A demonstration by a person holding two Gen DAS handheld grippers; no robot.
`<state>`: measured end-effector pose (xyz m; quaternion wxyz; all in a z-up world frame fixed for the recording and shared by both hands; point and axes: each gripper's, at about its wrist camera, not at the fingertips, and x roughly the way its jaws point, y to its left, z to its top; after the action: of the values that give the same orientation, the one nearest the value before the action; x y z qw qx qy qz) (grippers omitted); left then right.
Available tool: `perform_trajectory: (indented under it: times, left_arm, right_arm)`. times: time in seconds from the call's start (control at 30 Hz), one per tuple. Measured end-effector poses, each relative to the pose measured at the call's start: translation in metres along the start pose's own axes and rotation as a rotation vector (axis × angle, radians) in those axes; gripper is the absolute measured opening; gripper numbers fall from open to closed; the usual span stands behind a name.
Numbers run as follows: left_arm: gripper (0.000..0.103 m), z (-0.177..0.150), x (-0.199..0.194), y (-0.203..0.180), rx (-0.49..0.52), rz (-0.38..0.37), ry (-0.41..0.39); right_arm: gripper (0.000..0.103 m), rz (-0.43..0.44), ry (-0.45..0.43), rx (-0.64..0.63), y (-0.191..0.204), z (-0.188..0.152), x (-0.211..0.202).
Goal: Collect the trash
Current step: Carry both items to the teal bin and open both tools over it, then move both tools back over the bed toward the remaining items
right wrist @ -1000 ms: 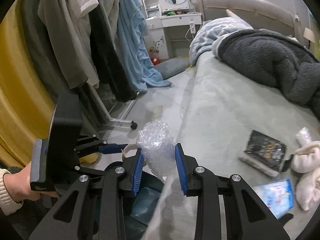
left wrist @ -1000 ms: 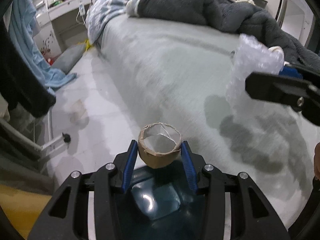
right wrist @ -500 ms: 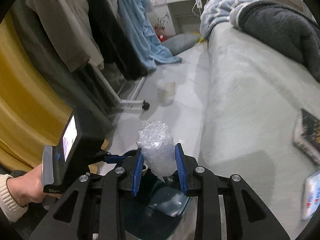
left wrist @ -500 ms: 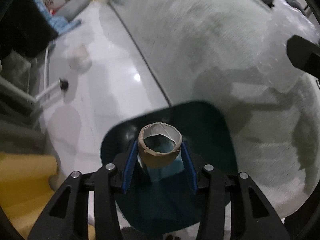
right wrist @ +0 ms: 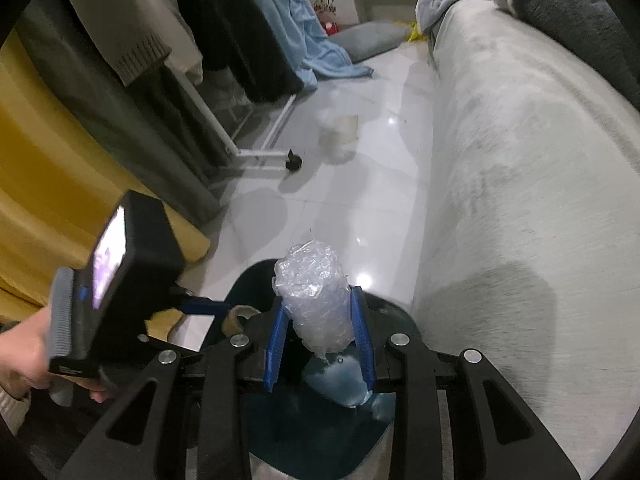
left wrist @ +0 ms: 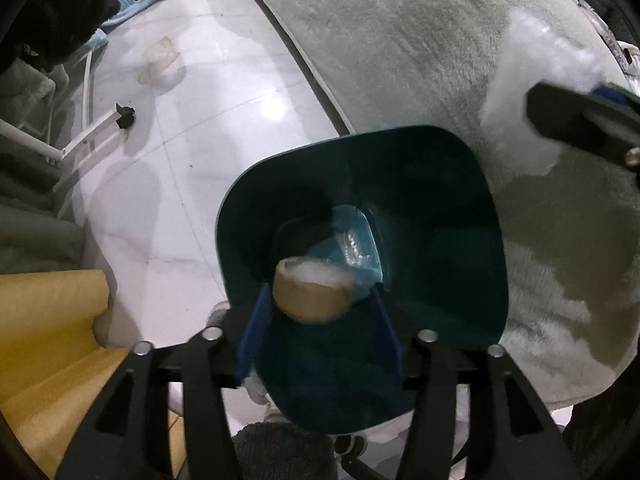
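Note:
A dark teal trash bin (left wrist: 440,184) stands on the floor beside the bed, and it also shows in the right wrist view (right wrist: 320,432). My left gripper (left wrist: 318,308) is over the bin's mouth with its jaws spread. A brown cardboard tube (left wrist: 310,294) sits between them, touching the left pad and apart from the right pad. My right gripper (right wrist: 320,336) is shut on a wad of clear bubble wrap (right wrist: 316,296) above the bin. The wad (left wrist: 528,92) and the right gripper's finger (left wrist: 580,120) show at the right of the left wrist view.
The grey bed (right wrist: 520,160) runs along the right. White tiled floor (left wrist: 192,128) lies to the left, with a clear plastic scrap (right wrist: 340,132) and a wheeled clothes rack foot (right wrist: 294,162). Hanging clothes (right wrist: 160,40) and a yellow cushion (left wrist: 48,320) are at left.
Both grippers have tilted down and moved over the bin. My left gripper's jaws have spread apart and the tube sits loose between them. The right gripper still holds the bubble wrap.

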<state>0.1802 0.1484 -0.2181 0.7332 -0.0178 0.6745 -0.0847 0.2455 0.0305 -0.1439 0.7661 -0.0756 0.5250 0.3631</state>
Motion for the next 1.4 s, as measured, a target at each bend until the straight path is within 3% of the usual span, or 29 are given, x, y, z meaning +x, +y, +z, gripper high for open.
perform_trajectory:
  times: [0.2, 0.4, 0.63, 0.93, 1.0, 1.07, 1.1, 1.23, 1.4]
  left_arm:
    - [0.065, -0.004, -0.011, 0.012, -0.018, 0.015, -0.039]
    - [0.073, -0.004, -0.036, 0.019, -0.041, 0.015, -0.149]
    - [0.074, 0.000, -0.066, 0.023, -0.048, 0.031, -0.301]
    - [0.074, 0.003, -0.120, 0.015, -0.037, 0.056, -0.570]
    - [0.074, 0.004, -0.130, 0.015, -0.040, 0.062, -0.623]
    - [0.074, 0.006, -0.143, 0.010, -0.045, 0.061, -0.686]
    - [0.074, 0.006, -0.148, 0.009, -0.049, 0.060, -0.711]
    - [0.075, 0.008, -0.173, -0.003, -0.045, 0.066, -0.828]
    - [0.078, 0.009, -0.189, -0.020, -0.033, 0.057, -0.911]
  right_arm:
    - [0.032, -0.012, 0.056, -0.002, 0.005, -0.004, 0.019]
    - [0.032, -0.019, 0.104, -0.002, 0.007, -0.007, 0.038]
    - [0.032, -0.035, 0.149, -0.014, 0.009, -0.014, 0.052]
    - [0.033, -0.062, 0.177, -0.026, 0.010, -0.021, 0.057]
    - [0.036, -0.062, 0.183, -0.031, 0.010, -0.022, 0.057]
    - [0.053, -0.060, 0.180, -0.034, 0.010, -0.024, 0.054]
    - [0.055, -0.057, 0.178, -0.037, 0.010, -0.025, 0.052]
    - [0.061, -0.058, 0.159, -0.054, 0.012, -0.026, 0.042]
    - [0.064, -0.052, 0.103, -0.071, 0.012, -0.025, 0.020]
